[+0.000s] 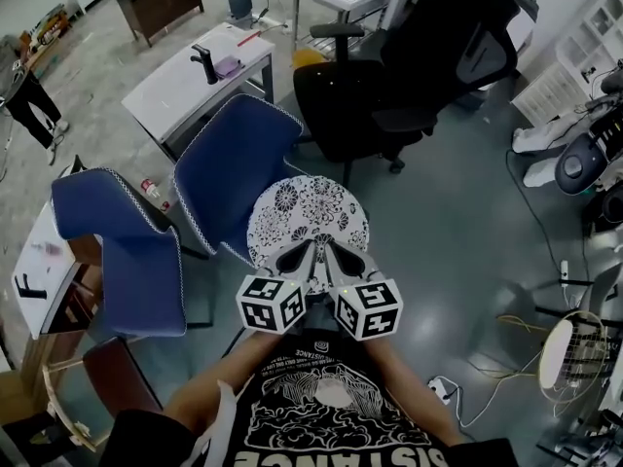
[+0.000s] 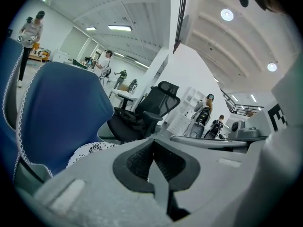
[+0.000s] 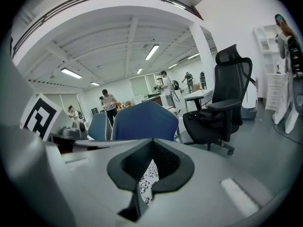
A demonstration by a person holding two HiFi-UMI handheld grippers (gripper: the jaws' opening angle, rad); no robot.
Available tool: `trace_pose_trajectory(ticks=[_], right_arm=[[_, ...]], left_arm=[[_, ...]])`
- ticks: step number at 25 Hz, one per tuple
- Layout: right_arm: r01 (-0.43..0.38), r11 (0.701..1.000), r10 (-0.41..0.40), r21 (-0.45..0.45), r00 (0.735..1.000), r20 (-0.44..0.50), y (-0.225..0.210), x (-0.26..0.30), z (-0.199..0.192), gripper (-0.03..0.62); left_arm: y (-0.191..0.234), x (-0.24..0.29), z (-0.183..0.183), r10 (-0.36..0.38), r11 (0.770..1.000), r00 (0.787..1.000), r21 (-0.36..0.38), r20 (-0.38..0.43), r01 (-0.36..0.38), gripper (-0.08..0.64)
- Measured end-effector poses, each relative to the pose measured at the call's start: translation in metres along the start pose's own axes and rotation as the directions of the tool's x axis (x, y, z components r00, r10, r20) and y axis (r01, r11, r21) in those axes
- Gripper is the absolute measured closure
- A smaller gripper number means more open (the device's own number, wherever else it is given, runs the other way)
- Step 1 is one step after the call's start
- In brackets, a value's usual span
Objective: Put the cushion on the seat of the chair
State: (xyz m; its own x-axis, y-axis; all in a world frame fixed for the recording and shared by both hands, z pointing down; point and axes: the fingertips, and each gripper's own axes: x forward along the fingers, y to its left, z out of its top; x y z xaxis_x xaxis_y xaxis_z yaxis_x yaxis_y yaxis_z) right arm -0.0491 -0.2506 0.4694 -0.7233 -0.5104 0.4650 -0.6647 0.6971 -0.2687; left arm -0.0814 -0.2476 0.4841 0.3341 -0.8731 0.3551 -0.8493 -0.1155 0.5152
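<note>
Counting now: 2 blue chairs (image 1: 238,163), 1 black office chair (image 1: 409,76), 1 patterned cushion (image 1: 311,212), 2 white surfaces (image 1: 190,76) showing behind.

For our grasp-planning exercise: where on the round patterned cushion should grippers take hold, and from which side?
Probably the thin near rim, from the person's side, as the left gripper and right gripper do. The cushion is a flat round disc, broad face up, so only its edge fits between fingers.

black t-shirt (image 1: 321,412) (white graphic print)

A black office chair (image 1: 360,105) near a white table (image 1: 175,86).
</note>
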Motion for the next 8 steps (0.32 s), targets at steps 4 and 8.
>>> trace_pose_trajectory(ticks=[4,8], right_arm=[[0.018,1.000,-0.018,-0.002,1.000,0.015,-0.0044,-0.0016,0.0042,0.598],[0.018,1.000,-0.018,0.001,1.000,0.009,-0.0058,-0.0028,0.0049,0.598]], left_arm=[[-0.0029,0.0015,-0.0018,-0.013,1.000,1.000,-0.003,-0.010,0.013,0.565],[-0.0060,0.0026,-0.0010,-0.017,1.000,1.000,-0.003,-0.015,0.017,0.565]])
